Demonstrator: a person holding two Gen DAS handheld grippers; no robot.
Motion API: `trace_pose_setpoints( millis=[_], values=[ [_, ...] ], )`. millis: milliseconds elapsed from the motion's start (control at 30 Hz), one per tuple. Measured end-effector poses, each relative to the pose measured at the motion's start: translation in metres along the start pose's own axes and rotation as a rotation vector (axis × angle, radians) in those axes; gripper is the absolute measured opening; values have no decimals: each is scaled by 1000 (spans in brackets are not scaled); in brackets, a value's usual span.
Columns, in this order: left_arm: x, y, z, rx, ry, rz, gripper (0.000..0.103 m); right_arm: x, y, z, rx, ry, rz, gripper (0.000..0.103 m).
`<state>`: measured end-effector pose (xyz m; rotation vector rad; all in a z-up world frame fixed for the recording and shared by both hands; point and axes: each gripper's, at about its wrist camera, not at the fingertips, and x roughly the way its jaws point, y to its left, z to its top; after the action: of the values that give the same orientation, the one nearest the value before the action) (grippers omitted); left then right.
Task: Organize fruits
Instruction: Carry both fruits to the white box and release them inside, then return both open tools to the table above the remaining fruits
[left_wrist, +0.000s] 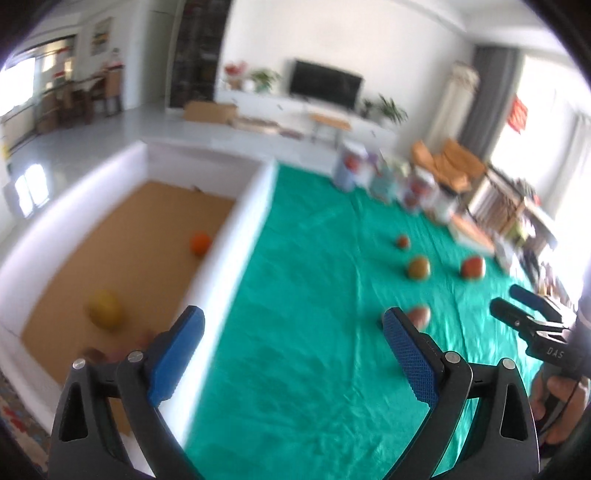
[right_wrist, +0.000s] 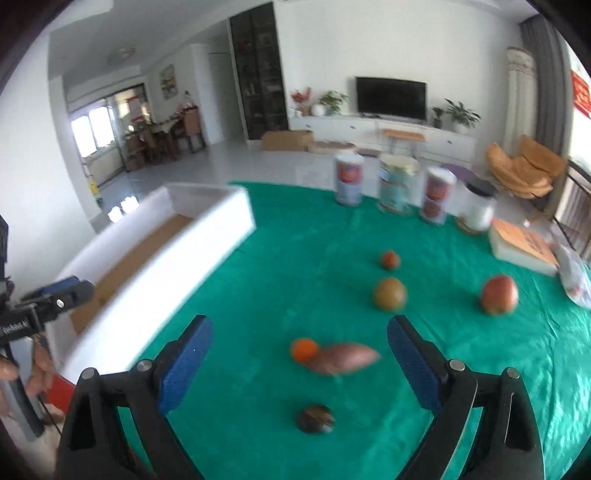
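A white box (left_wrist: 255, 206) with a cardboard floor holds an orange (left_wrist: 200, 243), a yellow fruit (left_wrist: 106, 309) and something brown and blurred near its front. My left gripper (left_wrist: 293, 317) hangs open and empty above the box's right wall. On the green cloth (right_wrist: 277, 258) lie a small orange (right_wrist: 303, 349) touching a sweet potato (right_wrist: 343, 358), a dark fruit (right_wrist: 316, 419), a green-red fruit (right_wrist: 389, 293), a small red fruit (right_wrist: 390, 259) and a red apple (right_wrist: 498, 294). My right gripper (right_wrist: 299, 326) is open above the orange and sweet potato, holding nothing.
Several tall cans (right_wrist: 349, 179) and a white jar (right_wrist: 478, 206) stand along the cloth's far edge. An orange book (right_wrist: 524, 245) and a plastic bag (right_wrist: 576, 277) lie at the right. The white box (right_wrist: 166, 254) takes up the left side. A hand (left_wrist: 554, 395) holds the right gripper.
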<state>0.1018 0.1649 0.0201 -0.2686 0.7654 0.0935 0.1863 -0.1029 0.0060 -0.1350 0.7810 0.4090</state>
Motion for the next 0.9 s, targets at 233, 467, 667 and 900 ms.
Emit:
trace_pose_setpoints(
  millis=[233,467,667,900],
  values=[
    [101,-49,-41,107,136,28,98,11,-129,-114,179,143,-245,95],
    [145,-57,-39,92,157,58,98,27,-157,-128,223,119,-294,95],
    [160,-54,-39,120,124,108,98,44,-157,-121,211,127,-294,97],
    [179,-56,-25,128,140,151,103,48,-162,-127,260,140,-281,103]
  ],
)
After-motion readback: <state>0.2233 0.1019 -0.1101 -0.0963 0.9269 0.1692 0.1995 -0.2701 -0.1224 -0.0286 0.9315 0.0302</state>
